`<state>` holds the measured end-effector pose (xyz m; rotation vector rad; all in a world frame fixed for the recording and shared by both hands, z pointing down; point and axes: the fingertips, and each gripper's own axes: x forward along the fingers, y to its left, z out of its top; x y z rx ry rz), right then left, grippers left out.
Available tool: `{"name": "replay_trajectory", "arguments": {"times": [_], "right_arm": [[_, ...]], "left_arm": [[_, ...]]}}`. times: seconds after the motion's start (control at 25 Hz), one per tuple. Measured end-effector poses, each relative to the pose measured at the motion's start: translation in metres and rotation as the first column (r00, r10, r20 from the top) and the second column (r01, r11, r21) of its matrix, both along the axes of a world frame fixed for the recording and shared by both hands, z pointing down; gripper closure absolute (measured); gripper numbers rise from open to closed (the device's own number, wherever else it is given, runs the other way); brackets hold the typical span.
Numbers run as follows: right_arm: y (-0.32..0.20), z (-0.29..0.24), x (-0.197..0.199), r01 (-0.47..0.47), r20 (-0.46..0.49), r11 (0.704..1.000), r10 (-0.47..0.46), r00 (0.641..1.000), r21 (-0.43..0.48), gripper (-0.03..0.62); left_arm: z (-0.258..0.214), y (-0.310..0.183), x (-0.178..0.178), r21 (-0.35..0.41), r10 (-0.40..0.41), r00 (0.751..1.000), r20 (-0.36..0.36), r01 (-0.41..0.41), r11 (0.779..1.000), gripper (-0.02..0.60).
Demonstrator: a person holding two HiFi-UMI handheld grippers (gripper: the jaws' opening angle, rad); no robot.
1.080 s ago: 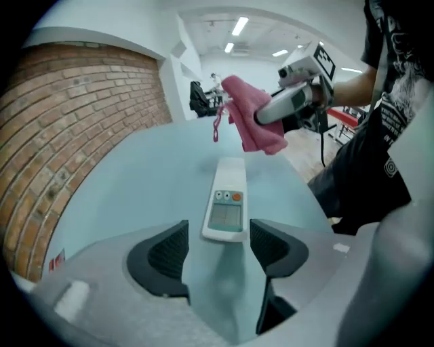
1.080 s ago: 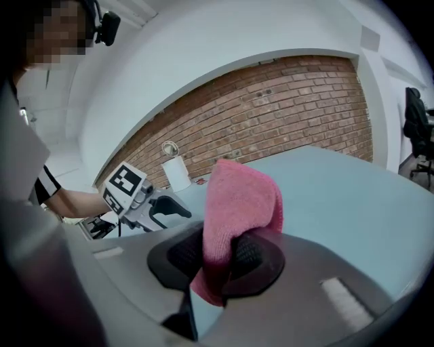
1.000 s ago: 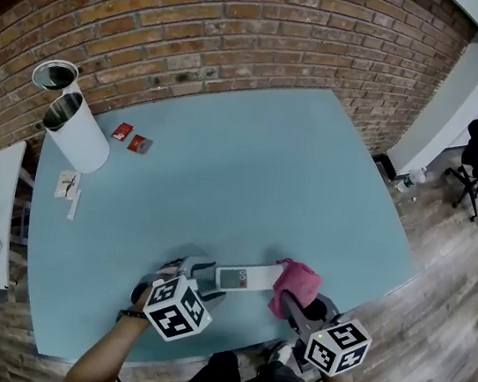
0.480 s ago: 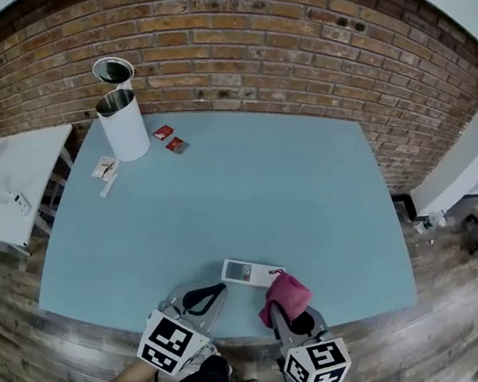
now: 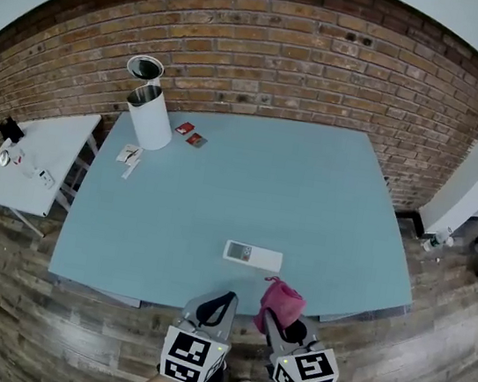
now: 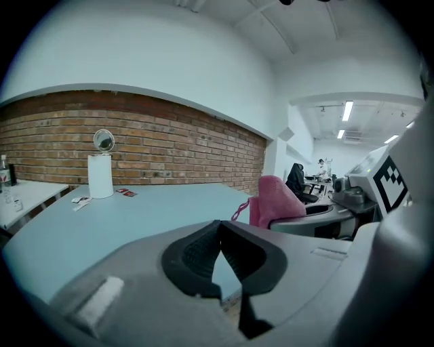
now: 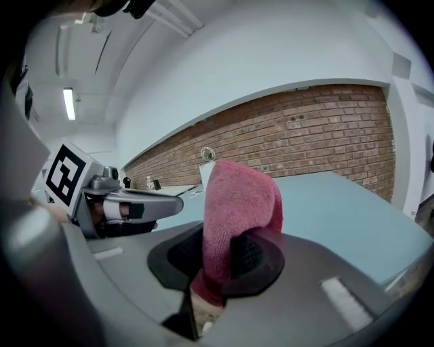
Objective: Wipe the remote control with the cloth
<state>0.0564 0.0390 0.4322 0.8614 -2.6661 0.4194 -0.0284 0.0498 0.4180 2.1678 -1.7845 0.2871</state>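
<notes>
Head view: one remote control (image 5: 253, 254), white, lies flat on the blue table (image 5: 309, 196) near its front edge, with nothing touching it. My left gripper (image 5: 221, 299) and my right gripper (image 5: 278, 314) are held side by side at that front edge, short of the remote control. A pink cloth (image 5: 283, 297) stands up from my right gripper. A white cylinder (image 5: 150, 116) and two red packets (image 5: 190, 134) sit at the far left corner, by the brick wall (image 5: 330, 57).

Left gripper view: my fingers (image 6: 193, 254) are pressed tip to tip with nothing between them. The cloth (image 6: 274, 202) shows to their right.

Right gripper view: my fingers (image 7: 251, 254) are clamped on the cloth (image 7: 241, 200), which rises in a fold above the pads. My left gripper (image 7: 135, 203) is at the left.
</notes>
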Motion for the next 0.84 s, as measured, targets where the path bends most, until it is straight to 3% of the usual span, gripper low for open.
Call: {"name": "replay_trajectory", "arguments": {"times": [0.44, 0.84], "right_arm": [[0.016, -0.004, 0.014, 0.026, 0.0, 1.0, -0.026, 1.0, 0.01, 0.529], [0.018, -0.004, 0.014, 0.04, 0.002, 0.999, -0.04, 0.999, 0.004, 0.528]], "left_arm": [[-0.003, 0.017, 0.022, -0.007, -0.04, 0.999, 0.021, 0.04, 0.999, 0.581], [-0.001, 0.023, 0.02, -0.018, -0.05, 0.998, 0.042, 0.051, 0.999, 0.581]]}}
